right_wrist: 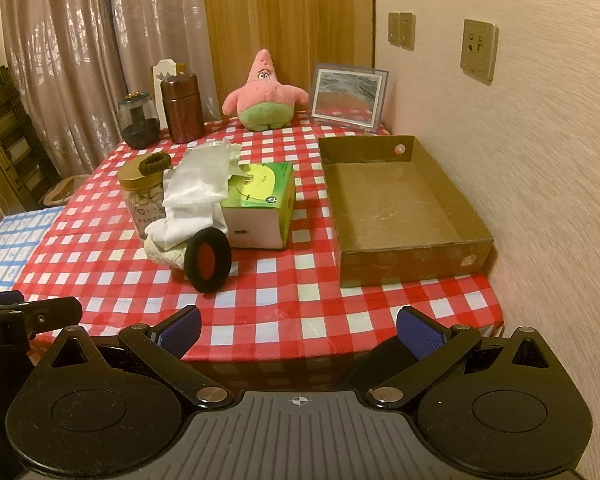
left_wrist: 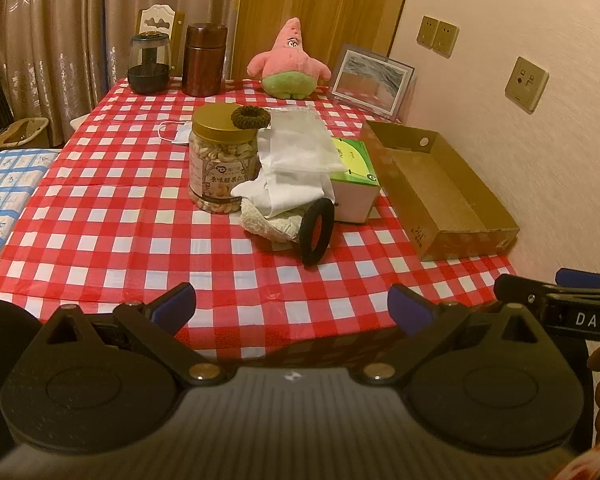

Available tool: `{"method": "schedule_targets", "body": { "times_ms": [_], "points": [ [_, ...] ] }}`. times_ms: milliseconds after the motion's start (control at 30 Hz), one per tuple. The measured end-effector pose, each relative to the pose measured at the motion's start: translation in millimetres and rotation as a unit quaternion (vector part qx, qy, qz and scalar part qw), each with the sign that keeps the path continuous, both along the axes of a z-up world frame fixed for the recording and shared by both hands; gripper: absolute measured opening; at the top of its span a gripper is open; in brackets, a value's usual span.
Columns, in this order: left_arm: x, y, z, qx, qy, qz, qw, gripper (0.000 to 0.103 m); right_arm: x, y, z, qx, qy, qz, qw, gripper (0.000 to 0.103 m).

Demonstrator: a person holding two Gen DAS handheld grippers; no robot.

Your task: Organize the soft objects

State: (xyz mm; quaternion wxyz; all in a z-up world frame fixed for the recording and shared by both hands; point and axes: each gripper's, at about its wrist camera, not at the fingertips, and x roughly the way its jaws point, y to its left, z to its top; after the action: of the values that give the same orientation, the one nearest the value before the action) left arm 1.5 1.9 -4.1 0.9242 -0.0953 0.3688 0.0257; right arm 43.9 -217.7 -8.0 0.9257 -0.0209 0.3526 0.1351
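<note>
Running lengthwise along the wall, my empty cardboard box (right_wrist: 396, 200) sits right of the tissue box (right_wrist: 260, 208). White cloths (left_wrist: 296, 168) drape from it toward the cashew jar (left_wrist: 222, 164), whose label is Chinese. Black foam ring (right_wrist: 207, 260) stands upright. Left gripper (left_wrist: 292, 310) and right gripper (right_wrist: 298, 330) gape, holding nothing.

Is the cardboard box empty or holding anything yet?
Empty. The box shows only its bare brown floor in both views; the soft things still sit outside it on the table.
</note>
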Motion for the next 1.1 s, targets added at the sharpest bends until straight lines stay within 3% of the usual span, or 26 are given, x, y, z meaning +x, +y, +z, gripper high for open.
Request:
{"method": "schedule_targets", "body": {
  "times_ms": [1100],
  "points": [
    [0.7, -2.2, 2.1, -0.001, -0.001, 0.001, 1.0, 0.101, 1.3, -2.6, 0.8, 0.001, -0.001, 0.0, 1.0, 0.103]
  ]
}}
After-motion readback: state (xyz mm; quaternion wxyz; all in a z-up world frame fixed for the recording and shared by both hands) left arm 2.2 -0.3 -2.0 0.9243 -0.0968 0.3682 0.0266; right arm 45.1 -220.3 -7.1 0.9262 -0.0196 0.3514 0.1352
